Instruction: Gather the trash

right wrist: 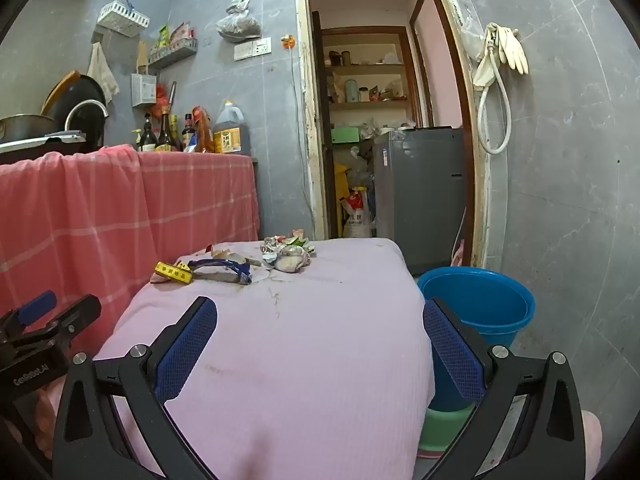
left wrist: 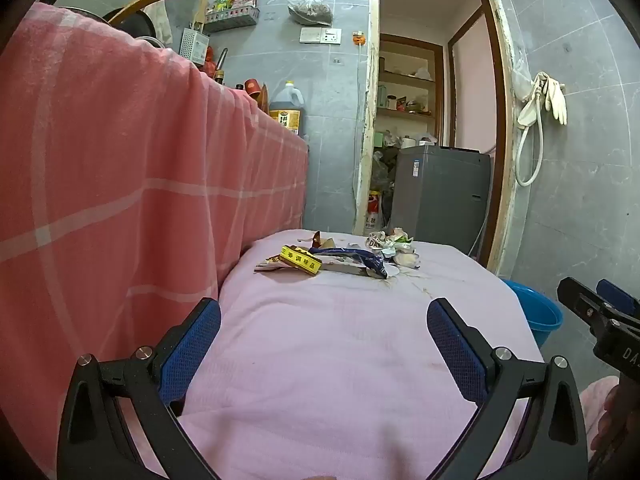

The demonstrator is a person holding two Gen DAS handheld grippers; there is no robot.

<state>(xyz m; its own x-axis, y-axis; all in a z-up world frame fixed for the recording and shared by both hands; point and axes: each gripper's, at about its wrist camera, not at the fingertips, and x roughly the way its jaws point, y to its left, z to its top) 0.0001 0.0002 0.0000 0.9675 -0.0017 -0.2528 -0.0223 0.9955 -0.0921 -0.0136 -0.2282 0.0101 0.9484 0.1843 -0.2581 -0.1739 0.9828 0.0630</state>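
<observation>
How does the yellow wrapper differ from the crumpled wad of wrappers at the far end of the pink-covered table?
The yellow wrapper lies fairly flat and stretched out, with black print on it; the crumpled wad is balled up in whitish, green and red scraps. The yellow wrapper sits toward the table's left edge, the crumpled wad farther back near the middle. Both rest untouched on the pink cloth.

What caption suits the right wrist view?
Open right tool faces wrappers on a pink cloth, blue bucket beside.

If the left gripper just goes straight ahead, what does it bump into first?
Probably the trash. The left gripper is open and points along the pink cloth toward the yellow packet and blue wrapper. Nothing lies between, though it may be hovering high enough to pass over them.
</observation>
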